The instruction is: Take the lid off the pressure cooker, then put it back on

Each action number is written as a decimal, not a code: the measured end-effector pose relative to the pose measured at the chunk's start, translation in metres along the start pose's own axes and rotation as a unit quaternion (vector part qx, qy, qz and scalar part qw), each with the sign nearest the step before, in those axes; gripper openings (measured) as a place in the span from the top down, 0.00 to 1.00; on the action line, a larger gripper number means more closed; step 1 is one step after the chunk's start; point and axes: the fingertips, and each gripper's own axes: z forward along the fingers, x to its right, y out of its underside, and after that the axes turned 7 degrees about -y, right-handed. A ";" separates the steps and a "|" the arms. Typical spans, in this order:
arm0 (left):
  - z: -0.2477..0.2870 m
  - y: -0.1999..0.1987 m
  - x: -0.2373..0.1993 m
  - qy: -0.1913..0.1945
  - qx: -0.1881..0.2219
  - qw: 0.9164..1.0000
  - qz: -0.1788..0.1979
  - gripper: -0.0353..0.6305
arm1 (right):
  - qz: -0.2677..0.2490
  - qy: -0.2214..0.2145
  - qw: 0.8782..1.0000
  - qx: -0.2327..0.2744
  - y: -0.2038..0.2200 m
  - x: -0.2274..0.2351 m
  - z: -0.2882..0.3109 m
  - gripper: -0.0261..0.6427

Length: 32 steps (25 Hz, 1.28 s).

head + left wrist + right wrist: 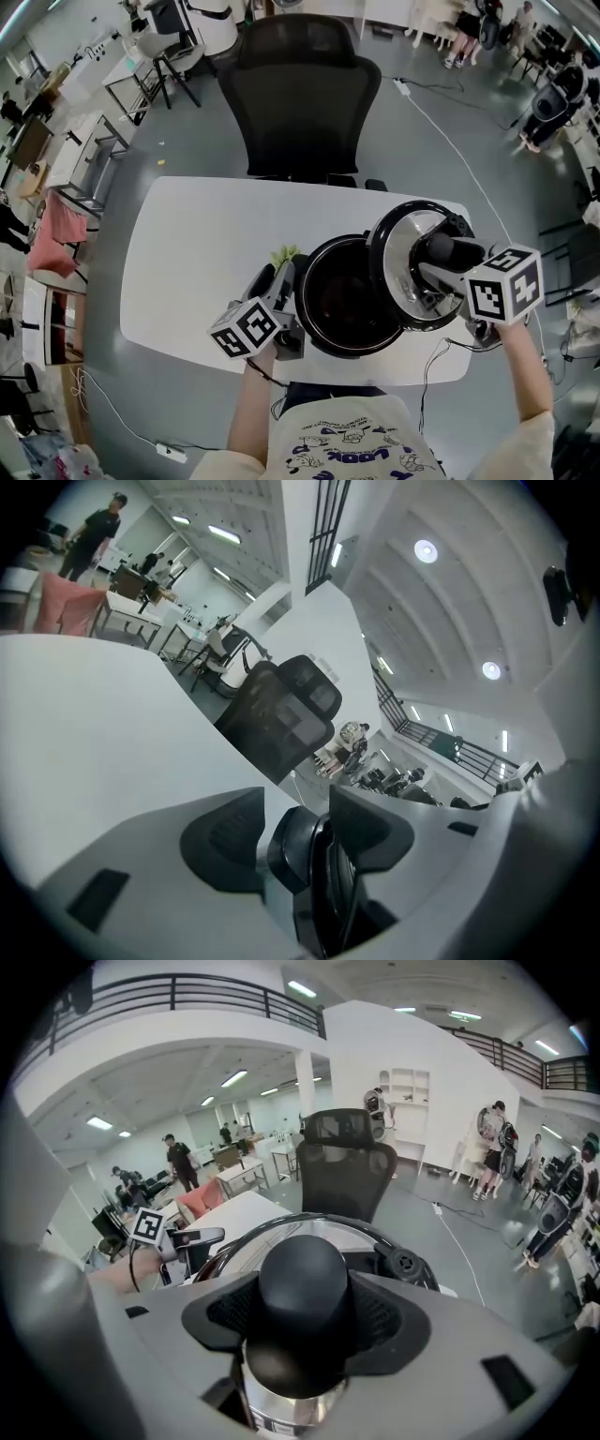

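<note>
The black pressure cooker pot (345, 298) stands open on the white table (187, 253). Its steel lid (408, 262) hangs tilted above the pot's right rim. My right gripper (441, 253) is shut on the lid's black knob (302, 1274), and the pads clamp both sides of it in the right gripper view. My left gripper (278, 281) sits at the pot's left side. In the left gripper view the pot's black side handle (298, 850) lies between the spread jaws of the left gripper (295, 841), which stand open around it.
A black office chair (300, 94) stands behind the table. A small green object (284, 255) lies just beyond the left gripper. A black cable (436, 361) hangs over the table's near edge. Desks and people fill the room around.
</note>
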 end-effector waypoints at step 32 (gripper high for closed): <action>0.018 0.016 -0.011 0.017 -0.046 0.999 0.006 0.82 | -0.062 -0.044 0.995 -0.066 0.008 -0.102 0.083 0.52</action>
